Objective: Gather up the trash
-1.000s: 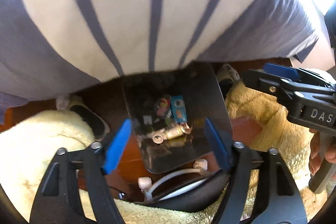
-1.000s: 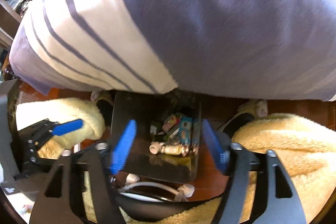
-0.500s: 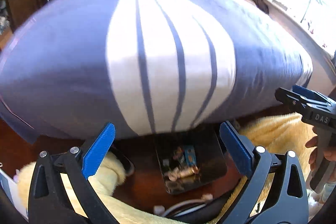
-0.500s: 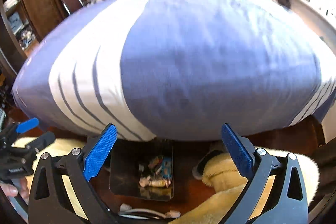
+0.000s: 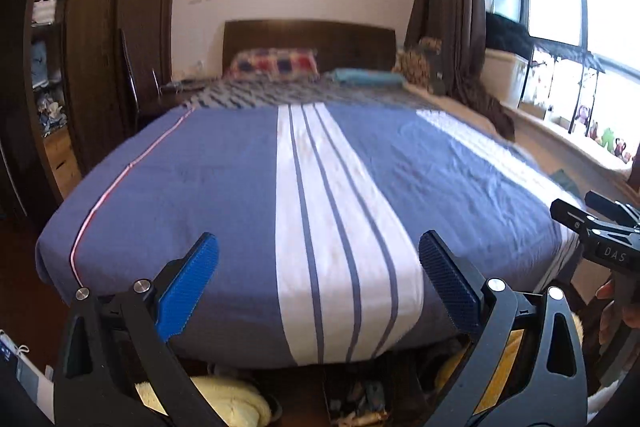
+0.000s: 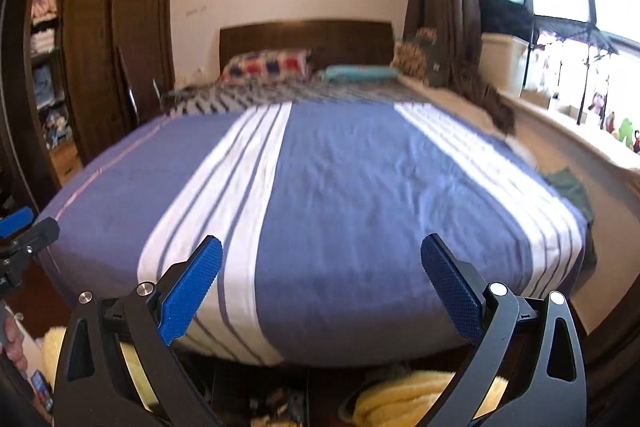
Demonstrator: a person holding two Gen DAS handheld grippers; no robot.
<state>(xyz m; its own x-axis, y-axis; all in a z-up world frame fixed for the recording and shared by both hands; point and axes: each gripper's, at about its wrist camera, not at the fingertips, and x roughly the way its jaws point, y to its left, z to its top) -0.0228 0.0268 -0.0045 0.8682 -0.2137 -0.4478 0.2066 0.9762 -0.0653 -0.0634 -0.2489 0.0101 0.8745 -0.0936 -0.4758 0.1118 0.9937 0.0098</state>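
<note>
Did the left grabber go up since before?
Yes. The left gripper rose: the trash bin slid to the picture's bottom edge, and the bed top now shows.

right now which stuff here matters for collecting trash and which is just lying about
For the job:
- bin with trash
- left gripper, open
- right gripper, open

Lying about:
- bed
- pillow
- yellow blanket
- wardrobe

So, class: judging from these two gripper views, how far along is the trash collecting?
Done: wrappers and scraps lie in the dark bin at the bed's foot. In hand: nothing; the left gripper and right gripper are open and empty. Left: no loose trash shows on the bed.
</note>
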